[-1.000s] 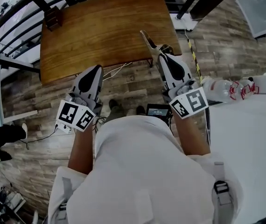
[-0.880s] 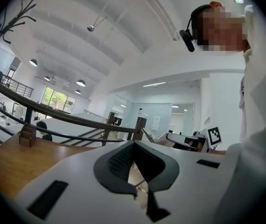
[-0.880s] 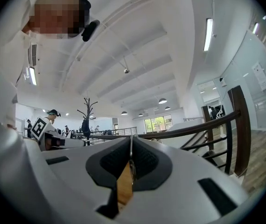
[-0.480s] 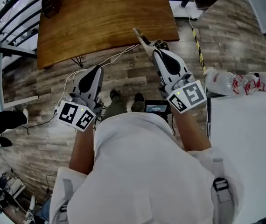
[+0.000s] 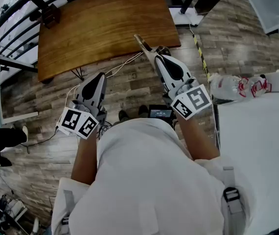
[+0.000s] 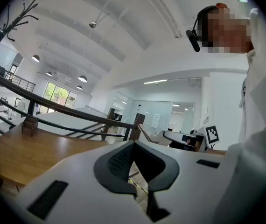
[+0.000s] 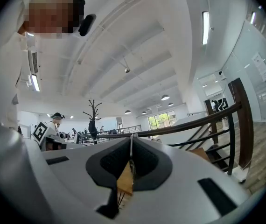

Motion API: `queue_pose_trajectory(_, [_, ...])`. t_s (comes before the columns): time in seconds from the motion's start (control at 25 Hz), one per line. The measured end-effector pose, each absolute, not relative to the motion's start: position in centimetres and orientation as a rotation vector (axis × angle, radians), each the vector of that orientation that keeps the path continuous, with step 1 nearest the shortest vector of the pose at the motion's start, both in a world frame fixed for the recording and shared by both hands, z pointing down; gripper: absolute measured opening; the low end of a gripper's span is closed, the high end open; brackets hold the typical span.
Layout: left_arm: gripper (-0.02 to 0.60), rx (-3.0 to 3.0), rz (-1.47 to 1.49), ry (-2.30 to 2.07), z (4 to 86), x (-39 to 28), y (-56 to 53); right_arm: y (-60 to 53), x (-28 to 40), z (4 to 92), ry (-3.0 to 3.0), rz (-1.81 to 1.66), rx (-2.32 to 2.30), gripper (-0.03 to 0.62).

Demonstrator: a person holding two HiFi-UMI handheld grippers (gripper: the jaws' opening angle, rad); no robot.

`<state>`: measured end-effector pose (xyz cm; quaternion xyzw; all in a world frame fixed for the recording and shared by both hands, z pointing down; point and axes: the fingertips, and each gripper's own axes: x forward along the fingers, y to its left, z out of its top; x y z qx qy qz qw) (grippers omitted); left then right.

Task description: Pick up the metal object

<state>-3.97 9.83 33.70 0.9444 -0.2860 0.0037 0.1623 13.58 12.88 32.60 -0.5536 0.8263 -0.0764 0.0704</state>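
Poking forward from the right claw (image 5: pixel 155 58), the metal object (image 5: pixel 142 43) is clamped between its jaws; left claw (image 5: pixel 100 76) closed, empty

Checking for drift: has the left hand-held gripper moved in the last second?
Yes: the left hand-held gripper has drawn back from the wooden table, whose near edge its tip reached before.

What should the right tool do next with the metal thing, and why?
Probably keep the right tool shut and lift it slightly clear: it already pinches the thin metal object, whose tip shows by the table edge.
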Motion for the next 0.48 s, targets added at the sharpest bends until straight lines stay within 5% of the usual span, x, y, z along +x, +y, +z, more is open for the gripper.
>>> queue_pose_trajectory(0.48, [0.008,2.689,0.019,-0.799,33.9,-5.2,10.3,13.3,12.7,32.4,2.477,-0.227,-1.666,0.026])
